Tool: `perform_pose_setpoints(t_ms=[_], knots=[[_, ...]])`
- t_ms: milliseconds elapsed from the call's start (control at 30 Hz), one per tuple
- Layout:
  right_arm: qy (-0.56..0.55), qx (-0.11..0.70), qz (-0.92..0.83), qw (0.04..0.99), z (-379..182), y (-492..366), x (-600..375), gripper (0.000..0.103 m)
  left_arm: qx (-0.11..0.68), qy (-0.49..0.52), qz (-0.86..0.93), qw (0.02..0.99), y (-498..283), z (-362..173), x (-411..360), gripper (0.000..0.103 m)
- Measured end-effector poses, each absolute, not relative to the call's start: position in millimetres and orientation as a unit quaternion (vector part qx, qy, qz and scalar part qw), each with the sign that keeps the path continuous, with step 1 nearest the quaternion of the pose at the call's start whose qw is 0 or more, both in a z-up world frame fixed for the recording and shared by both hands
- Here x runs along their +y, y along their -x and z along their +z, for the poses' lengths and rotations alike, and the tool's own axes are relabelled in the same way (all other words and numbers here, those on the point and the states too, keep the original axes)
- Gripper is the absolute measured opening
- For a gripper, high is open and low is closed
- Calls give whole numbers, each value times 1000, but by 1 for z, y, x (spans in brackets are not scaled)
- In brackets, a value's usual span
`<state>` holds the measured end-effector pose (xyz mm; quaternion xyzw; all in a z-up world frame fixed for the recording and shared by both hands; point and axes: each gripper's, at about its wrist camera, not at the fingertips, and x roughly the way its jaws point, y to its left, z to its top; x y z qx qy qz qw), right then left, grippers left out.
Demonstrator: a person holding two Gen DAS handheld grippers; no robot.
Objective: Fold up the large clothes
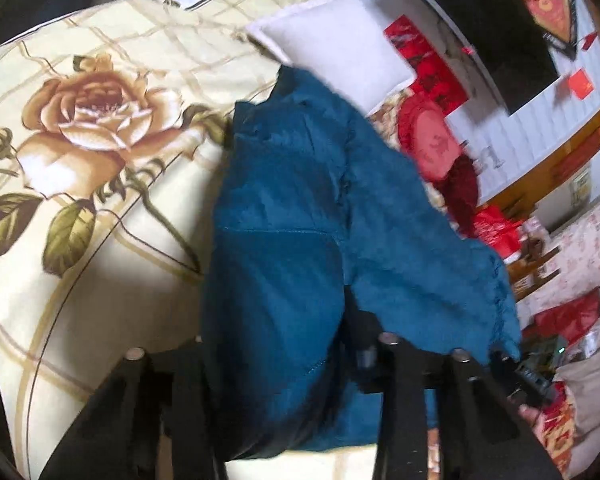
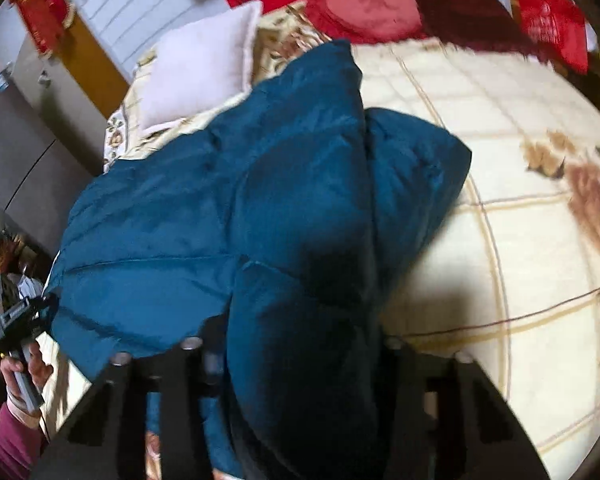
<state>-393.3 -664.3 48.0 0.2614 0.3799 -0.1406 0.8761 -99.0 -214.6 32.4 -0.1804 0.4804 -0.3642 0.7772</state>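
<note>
Your left tongs (image 1: 288,360) and right tongs (image 2: 296,360) each clench a fold of the blue coat (image 2: 228,216) above the bed (image 2: 500,280)

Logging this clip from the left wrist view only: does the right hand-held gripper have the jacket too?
Observer: The blue puffer jacket fills the gap between the fingers of the right hand-held gripper.
Operator: Is it lying flat there?
Observer: No, its right corner stands above a dark shadow on the rose-print bedspread.
Operator: Who holds my side?
Observer: A hand in a magenta sleeve grips the left hand-held gripper.
</note>
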Motion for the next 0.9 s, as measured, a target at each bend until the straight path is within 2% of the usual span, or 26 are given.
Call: perform_pose_setpoints(t_ms=[233, 400, 467, 500, 533, 567, 600, 700, 900], knots=[[-267, 370, -100, 884, 68, 434, -632, 40, 489, 184, -388, 759, 138, 71, -177, 49], [-278, 383, -94, 876, 53, 461, -618, 42, 517, 146, -361, 762, 174, 64, -149, 49], [-286, 390, -119, 867, 41, 467, -617, 50, 530, 128, -327, 772, 181, 51, -144, 56], [-292, 397, -141, 858, 30, 468, -620, 59, 533, 116, -308, 780, 183, 44, -144, 62], [-299, 405, -157, 850, 21, 471, -622, 74, 536, 107, -290, 786, 184, 37, -144, 72], [-299, 421, -181, 837, 9, 468, -625, 82, 537, 108, -282, 787, 186, 33, -143, 77], [-292, 425, -192, 835, 3, 467, -624, 91, 535, 108, -281, 790, 187, 33, -142, 77], [-272, 414, -218, 841, 15, 473, -609, 91, 506, 76, -281, 812, 198, 48, -140, 77], [-175, 385, -255, 869, 74, 505, -556, 91, 395, 21, -250, 884, 244, 89, -131, 77]])
